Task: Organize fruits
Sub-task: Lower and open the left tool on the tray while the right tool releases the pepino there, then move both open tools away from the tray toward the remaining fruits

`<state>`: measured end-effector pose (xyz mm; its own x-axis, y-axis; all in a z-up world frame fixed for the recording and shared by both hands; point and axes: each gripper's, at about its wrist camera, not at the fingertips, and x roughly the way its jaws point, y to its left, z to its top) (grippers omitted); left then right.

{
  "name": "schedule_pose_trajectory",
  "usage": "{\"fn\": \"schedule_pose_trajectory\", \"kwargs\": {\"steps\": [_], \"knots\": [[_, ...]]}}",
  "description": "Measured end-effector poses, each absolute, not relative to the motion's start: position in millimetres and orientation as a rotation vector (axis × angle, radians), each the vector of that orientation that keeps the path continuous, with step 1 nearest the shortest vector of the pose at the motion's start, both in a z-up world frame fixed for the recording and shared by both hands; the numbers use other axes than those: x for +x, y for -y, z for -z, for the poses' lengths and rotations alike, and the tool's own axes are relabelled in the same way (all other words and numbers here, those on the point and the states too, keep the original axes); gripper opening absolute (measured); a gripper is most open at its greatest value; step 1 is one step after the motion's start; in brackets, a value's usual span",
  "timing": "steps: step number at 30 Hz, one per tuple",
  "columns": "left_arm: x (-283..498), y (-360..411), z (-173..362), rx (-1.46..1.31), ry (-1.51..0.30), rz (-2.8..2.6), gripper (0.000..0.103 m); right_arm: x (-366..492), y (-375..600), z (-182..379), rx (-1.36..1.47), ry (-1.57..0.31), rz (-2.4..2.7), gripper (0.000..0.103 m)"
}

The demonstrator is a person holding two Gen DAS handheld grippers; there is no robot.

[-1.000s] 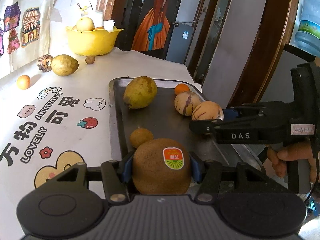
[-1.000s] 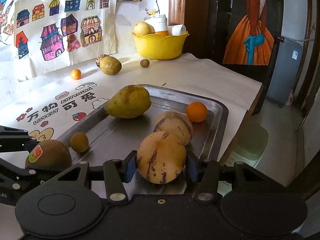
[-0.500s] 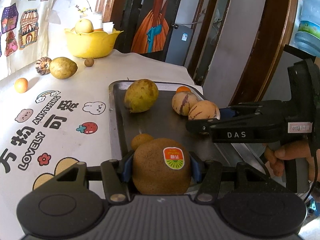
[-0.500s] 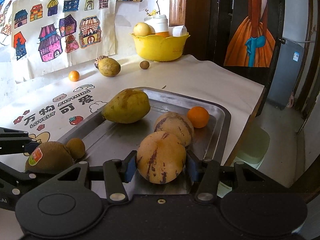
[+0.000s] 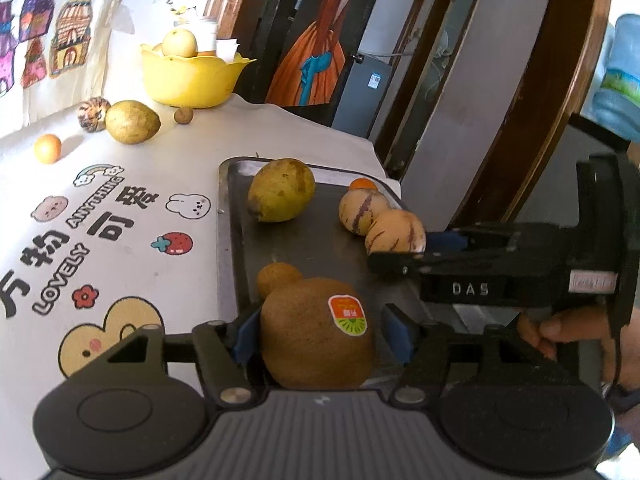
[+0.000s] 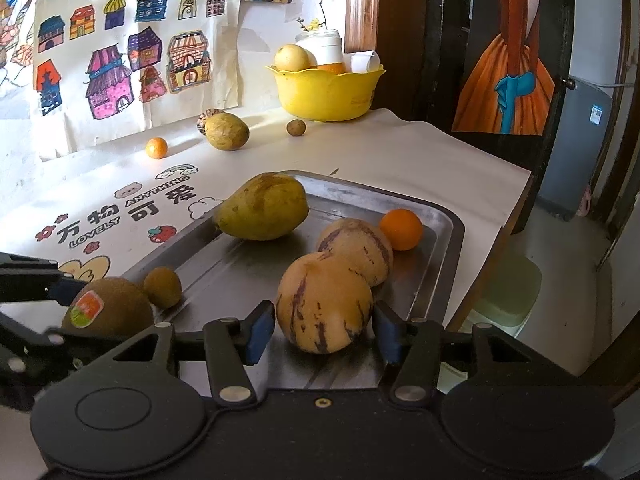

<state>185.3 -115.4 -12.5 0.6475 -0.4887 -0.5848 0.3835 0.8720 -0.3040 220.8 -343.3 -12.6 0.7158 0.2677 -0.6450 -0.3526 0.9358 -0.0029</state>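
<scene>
The left claw [image 5: 318,334] has just been opening; its pads are seen spread off a kiwi [image 5: 316,332] resting between them at the tray's [image 5: 320,248] 6 o'clock edge. The right claw [image 6: 324,326] has likewise just been opening, and a striped melon [image 6: 324,300] is left untouched between its parted pads. On the tray, a mango [image 6: 262,206] lies at 11 o'clock, a second melon [image 6: 356,246] and an orange [image 6: 401,229] at 2 o'clock. A yellow bowl [image 6: 326,90] is set at the desk's [image 6: 420,152] far edge.
</scene>
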Motion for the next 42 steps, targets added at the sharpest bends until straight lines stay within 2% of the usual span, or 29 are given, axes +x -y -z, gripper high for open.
{"fn": "schedule_pose_trajectory", "kwargs": {"steps": [3, 10, 14, 17, 25, 42], "knots": [[178.6, 113.8, 8.3, -0.152, -0.693, 0.492, 0.072, 215.6, 345.8, 10.0, -0.127, -0.689, -0.342, 0.064], [159.2, 108.0, -7.0, -0.151, -0.642, 0.437, 0.086, 199.8, 349.4, 1.0, -0.122, -0.668, -0.334, 0.078], [146.4, 104.6, -16.1, -0.145, -0.617, 0.352, 0.099, 187.9, 348.4, -5.2, -0.121, -0.657, -0.332, 0.088], [138.8, 102.8, -20.2, -0.128, -0.596, 0.303, 0.102, 176.3, 348.2, -9.8, -0.115, -0.652, -0.330, 0.094], [116.6, 94.2, -23.0, -0.091, -0.594, 0.185, 0.102, 141.9, 345.2, -14.8, -0.082, -0.690, -0.330, 0.102], [78.4, 30.7, -16.5, -0.158, -0.660, 0.057, 0.103, 79.9, 303.2, -20.2, -0.031, -0.791, -0.411, 0.102]]}}
